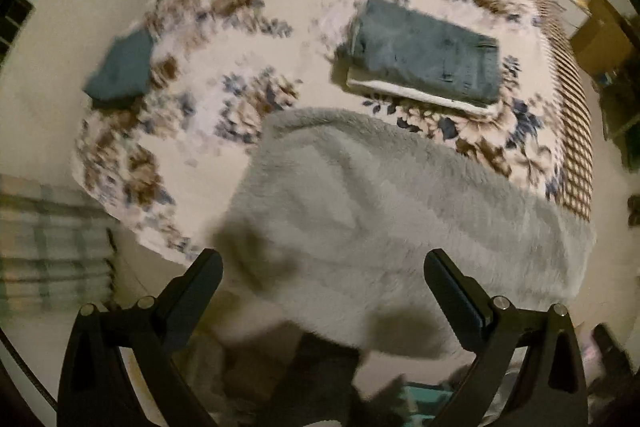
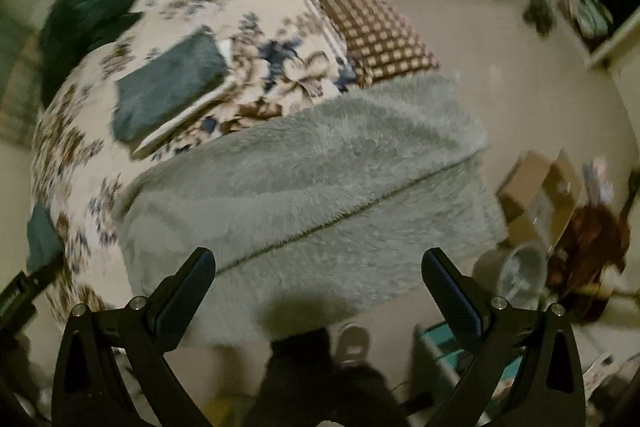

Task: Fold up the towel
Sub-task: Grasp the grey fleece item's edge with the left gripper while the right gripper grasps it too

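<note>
Grey towel [image 2: 320, 163] is shaggy cloth (long, fluffy pile).

You have a pale grey, fluffy towel [image 1: 380, 211] at six o'clock, one plain shade throughout. The bedspread [image 1: 224, 39] under it is cream, printed with brown and navy flowers. At one o'clock lies a folded slate-blue towel [image 1: 428, 55] on a white one [image 1: 416, 95]; at nine o'clock, a smaller dark teal folded cloth [image 1: 120, 67]. In your right view, a brown-and-tan checked blanket [image 2: 360, 7] sits at twelve o'clock, a dark green cloth [image 2: 96, 7] at ten. Both grippers [image 1: 323, 287] [image 2: 318, 287] are black; the floor [image 2: 500, 75] is beige.
</note>
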Demonstrator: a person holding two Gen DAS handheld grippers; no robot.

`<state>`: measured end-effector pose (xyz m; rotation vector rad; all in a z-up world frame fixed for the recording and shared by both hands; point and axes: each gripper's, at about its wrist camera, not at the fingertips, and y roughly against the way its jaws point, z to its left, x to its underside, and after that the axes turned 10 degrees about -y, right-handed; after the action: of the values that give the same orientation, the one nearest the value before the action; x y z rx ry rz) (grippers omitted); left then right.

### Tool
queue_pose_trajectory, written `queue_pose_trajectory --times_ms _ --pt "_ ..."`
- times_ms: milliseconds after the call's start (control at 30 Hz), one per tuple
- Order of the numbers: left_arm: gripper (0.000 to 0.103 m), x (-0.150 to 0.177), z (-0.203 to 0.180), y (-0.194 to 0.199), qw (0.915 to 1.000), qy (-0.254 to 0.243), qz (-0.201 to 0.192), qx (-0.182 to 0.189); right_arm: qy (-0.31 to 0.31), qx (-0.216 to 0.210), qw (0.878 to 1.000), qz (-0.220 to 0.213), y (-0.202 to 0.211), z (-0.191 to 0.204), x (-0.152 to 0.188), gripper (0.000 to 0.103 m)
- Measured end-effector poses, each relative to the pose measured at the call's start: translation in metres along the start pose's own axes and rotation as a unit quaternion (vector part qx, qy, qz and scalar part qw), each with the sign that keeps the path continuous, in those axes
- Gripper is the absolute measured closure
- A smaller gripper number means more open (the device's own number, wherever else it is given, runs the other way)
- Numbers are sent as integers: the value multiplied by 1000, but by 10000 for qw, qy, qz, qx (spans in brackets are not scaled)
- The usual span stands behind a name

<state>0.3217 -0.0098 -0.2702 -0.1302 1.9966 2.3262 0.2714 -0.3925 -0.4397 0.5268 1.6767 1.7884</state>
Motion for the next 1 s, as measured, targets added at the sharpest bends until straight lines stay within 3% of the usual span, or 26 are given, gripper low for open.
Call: queue_pose_trajectory --times_ms 167,267,433,500,600,667,733,833,933,1000 --pt "0 -62 -28 -90 9941 543 834 429 -834 92 9944 647 -127 25 -78 0" --pt "0 -92 -57 -143 9876 662 1290 606 -1279 205 9870 953 -189 29 -107 0" --pt "0 -134 -106 -229 9702 885 2070 892 -1762 462 9755 1231 -264 17 -139 0" --pt "0 -144 -123 -255 9646 959 2273 928 -1907 534 9717 1285 -276 6 -143 0" --pt "3 -159 -143 -289 9630 923 2420 740 -2184 599 9653 1300 -301 -4 -161 0" --pt "19 -165 -150 -303 9652 911 2386 556 -2384 599 9604 1311 -316 -9 -171 2" --pt "49 -166 -150 -311 9666 894 2352 480 -2540 608 9558 1353 -331 -12 -180 6" --pt "76 -163 -145 -313 9716 878 2149 452 -2757 557 9480 1487 -355 -14 -187 23" --pt "91 -154 -137 -307 9771 826 1902 482 -2872 467 9435 1586 -372 -13 -189 47" --pt "95 -148 -130 -298 9804 857 1671 593 -2896 439 9438 1529 -374 -13 -187 77"
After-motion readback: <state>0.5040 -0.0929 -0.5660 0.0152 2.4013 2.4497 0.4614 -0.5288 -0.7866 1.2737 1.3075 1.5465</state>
